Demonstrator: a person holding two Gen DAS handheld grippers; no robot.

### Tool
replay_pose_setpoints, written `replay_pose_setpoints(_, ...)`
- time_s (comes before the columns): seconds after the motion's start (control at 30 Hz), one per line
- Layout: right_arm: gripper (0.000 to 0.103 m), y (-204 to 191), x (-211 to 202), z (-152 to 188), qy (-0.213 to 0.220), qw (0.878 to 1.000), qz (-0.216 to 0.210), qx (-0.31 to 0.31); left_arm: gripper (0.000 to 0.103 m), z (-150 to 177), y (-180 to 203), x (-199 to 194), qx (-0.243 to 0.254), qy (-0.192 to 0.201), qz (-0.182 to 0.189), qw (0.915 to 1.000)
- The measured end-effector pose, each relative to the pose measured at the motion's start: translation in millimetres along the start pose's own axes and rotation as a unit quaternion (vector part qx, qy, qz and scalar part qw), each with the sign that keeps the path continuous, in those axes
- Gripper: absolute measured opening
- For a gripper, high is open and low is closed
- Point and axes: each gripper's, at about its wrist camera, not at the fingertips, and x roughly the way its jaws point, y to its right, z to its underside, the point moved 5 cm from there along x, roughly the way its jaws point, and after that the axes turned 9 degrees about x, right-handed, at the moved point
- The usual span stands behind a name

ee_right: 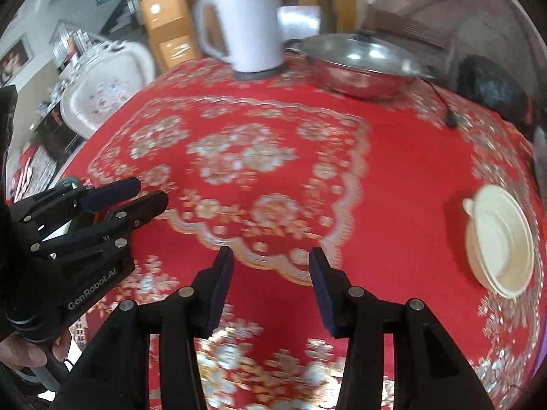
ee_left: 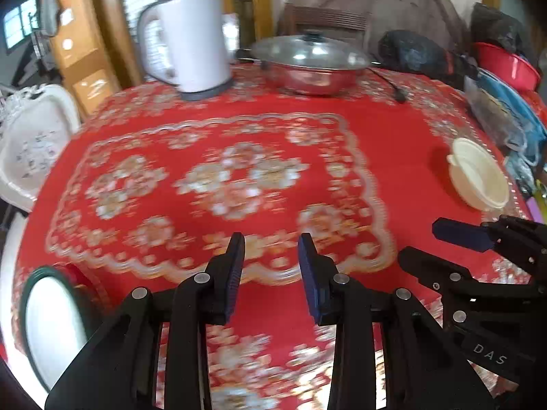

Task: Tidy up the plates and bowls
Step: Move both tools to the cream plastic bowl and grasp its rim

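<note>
A stack of cream bowls (ee_left: 480, 174) (ee_right: 501, 239) sits near the right edge of the red patterned tablecloth (ee_left: 239, 177) (ee_right: 273, 157). A white plate with a dark green rim (ee_left: 51, 328) lies at the near left corner. My left gripper (ee_left: 271, 246) hovers over the cloth's near middle, open, nothing between its blue pads. My right gripper (ee_right: 270, 256) hangs beside it, open and empty; it shows at the right of the left wrist view (ee_left: 434, 242). The left gripper (ee_right: 150, 191) shows at the left of the right wrist view, above the plate.
A white electric kettle (ee_left: 191, 41) (ee_right: 244, 24) and a lidded steel pan (ee_left: 311, 63) (ee_right: 362, 65) stand at the table's far side, a black cord (ee_left: 393, 85) trailing from the pan. Dark bags, a red basin (ee_left: 509, 65) and blue items crowd the right. A white chair (ee_left: 30, 143) stands left.
</note>
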Motion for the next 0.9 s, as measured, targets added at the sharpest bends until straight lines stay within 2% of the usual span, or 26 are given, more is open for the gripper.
replay_pose_setpoints(0.17, 0.047, 54, -14, -2, 0.013, 0.998, 0.019, 0.051, 0.031, -28, 47, 14, 0.022, -0.005, 0.045, 0.9988)
replay_pose_setpoints(0.33, 0.057, 117, -34, -5, 0.033, 0.992, 0.053, 0.111, 0.031, -60, 96, 32, 0.041, -0.016, 0.092, 0.9947)
replay_pose_setpoints(0.47, 0.058, 176, -55, -7, 0.061, 0.977, 0.096, 0.179, 0.031, -88, 134, 50, 0.046, -0.028, 0.13, 0.99)
replay_pose_setpoints(0.63, 0.059, 232, -64, 0, 0.079, 0.955, 0.117, 0.261, 0.031, -111, 171, 71, 0.055, -0.049, 0.157, 0.9848)
replay_pose_setpoints(0.83, 0.06, 267, -66, 3, 0.08, 0.942, 0.133, 0.297, 0.031, -134, 205, 94, 0.064, -0.063, 0.178, 0.98)
replay_pose_setpoints(0.9, 0.064, 280, -66, 4, 0.079, 0.936, 0.133, 0.316, 0.031, -140, 210, 99, 0.062, -0.063, 0.184, 0.979)
